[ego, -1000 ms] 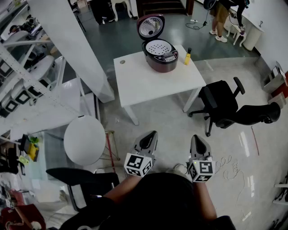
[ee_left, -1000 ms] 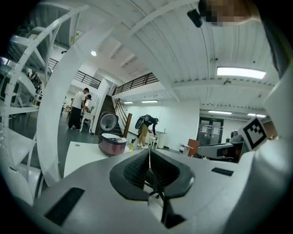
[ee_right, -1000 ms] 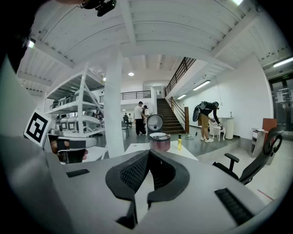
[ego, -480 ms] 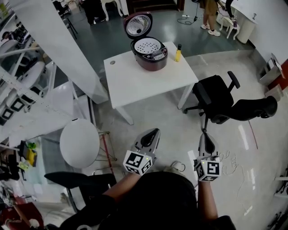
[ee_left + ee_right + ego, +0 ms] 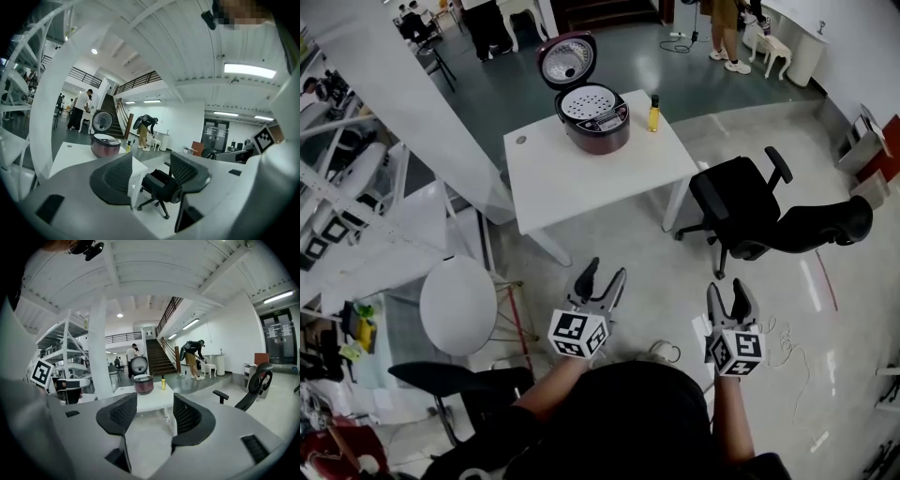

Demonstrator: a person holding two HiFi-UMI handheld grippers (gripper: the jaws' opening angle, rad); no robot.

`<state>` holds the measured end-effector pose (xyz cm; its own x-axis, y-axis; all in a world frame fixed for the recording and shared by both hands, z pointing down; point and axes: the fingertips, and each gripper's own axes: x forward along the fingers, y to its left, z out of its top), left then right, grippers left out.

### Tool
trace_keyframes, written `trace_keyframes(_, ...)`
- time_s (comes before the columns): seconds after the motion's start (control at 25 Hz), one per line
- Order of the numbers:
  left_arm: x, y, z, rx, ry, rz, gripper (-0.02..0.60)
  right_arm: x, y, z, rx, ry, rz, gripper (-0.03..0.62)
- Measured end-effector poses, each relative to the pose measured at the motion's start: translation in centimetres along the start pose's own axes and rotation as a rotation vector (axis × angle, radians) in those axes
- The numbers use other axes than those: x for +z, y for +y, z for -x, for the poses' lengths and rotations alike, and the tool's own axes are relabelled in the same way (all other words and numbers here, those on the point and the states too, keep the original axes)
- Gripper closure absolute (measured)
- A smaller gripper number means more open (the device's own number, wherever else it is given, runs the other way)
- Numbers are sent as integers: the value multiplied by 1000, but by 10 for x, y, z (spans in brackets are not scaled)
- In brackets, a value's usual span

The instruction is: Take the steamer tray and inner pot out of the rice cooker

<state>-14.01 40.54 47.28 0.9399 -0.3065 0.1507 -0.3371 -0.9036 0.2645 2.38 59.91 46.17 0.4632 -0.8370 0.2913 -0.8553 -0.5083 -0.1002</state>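
A dark red rice cooker [image 5: 594, 125] stands on the far part of a white table [image 5: 600, 169], its lid [image 5: 567, 59] raised. The white perforated steamer tray [image 5: 589, 101] sits in its top; the inner pot is hidden beneath it. My left gripper [image 5: 603, 274] and right gripper [image 5: 727, 291] hang over the floor well short of the table, jaws opening with nothing between them. The cooker [image 5: 105, 145] shows far off in the left gripper view, beyond the left gripper [image 5: 150, 173]. In the right gripper view the cooker [image 5: 143, 384] lies straight ahead of the right gripper [image 5: 150, 416].
A yellow bottle [image 5: 653, 113] stands right of the cooker. A black office chair [image 5: 741, 214] sits right of the table, a round white stool [image 5: 457, 305] to my left. A white pillar [image 5: 422, 103] and shelving rise at left. People stand in the background [image 5: 727, 28].
Both grippers' jaws have gone from shut to open. The right gripper has shifted to the right, and the table and cooker have slid left in the head view.
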Motion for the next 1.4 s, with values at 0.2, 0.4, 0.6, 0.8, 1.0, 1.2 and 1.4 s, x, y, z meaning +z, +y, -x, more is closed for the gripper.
trace_keyframes(0.2, -6, -12, -11, 39, 7, -7, 339, -6, -28, -2, 40, 5, -31, 385)
trace_keyframes(0.4, -17, -29, -20, 101, 2, -3, 339, -22, -57, -15, 112, 48, -39, 385)
trace_keyframes(0.6, -50, -40, -13, 161, 47, 13, 339, -38, -65, -22, 188, 60, -41, 384)
trace_keyframes(0.8, -43, -49, -27, 165, 36, -8, 339, -44, -68, -33, 230, 77, -30, 384)
trace_keyframes(1.0, -35, -44, -60, 152, 24, -11, 340, -30, -67, -56, 270, 65, -44, 384)
trace_keyframes(1.2, -25, -29, -107, 99, 32, -25, 339, -31, -74, -94, 267, 85, -68, 384)
trace_keyframes(1.4, -12, -10, -154, 57, 30, -13, 339, -10, -80, -154, 262, 88, -60, 384)
